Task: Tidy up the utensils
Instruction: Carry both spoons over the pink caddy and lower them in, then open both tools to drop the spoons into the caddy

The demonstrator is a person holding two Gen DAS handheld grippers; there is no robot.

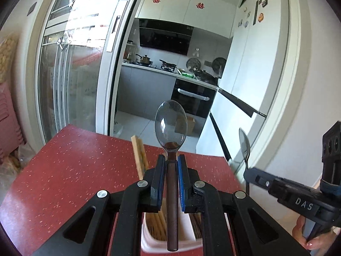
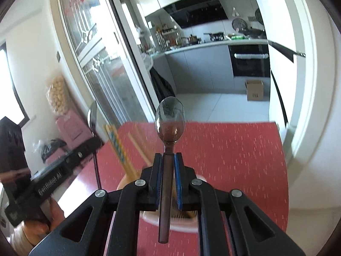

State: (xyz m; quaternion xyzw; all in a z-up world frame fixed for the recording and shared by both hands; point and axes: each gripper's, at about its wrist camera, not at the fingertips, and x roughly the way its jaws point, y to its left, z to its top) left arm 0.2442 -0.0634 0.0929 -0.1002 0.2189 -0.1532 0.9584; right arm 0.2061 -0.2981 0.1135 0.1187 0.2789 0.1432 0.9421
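Observation:
My left gripper (image 1: 171, 160) is shut on the brown handle of a metal spoon (image 1: 170, 125), whose bowl points up and away over the red table (image 1: 74, 166). My right gripper (image 2: 168, 157) is shut on a second brown-handled spoon (image 2: 170, 120), held the same way. Each gripper shows in the other's view: the right gripper (image 1: 248, 173) with its spoon (image 1: 244, 146) at the right edge, the left gripper (image 2: 93, 143) with its spoon (image 2: 92, 117) at the left. Below both sits a white holder (image 1: 149, 239) with wooden chopsticks (image 1: 139, 155) standing in it.
The red table ends at a far edge (image 2: 213, 122) in front of a sliding glass door (image 1: 70, 74) and an open kitchen doorway. A white fridge (image 1: 245, 74) stands to the right. A person's hand (image 1: 313, 239) holds the right gripper. A cardboard box (image 2: 254, 90) sits on the kitchen floor.

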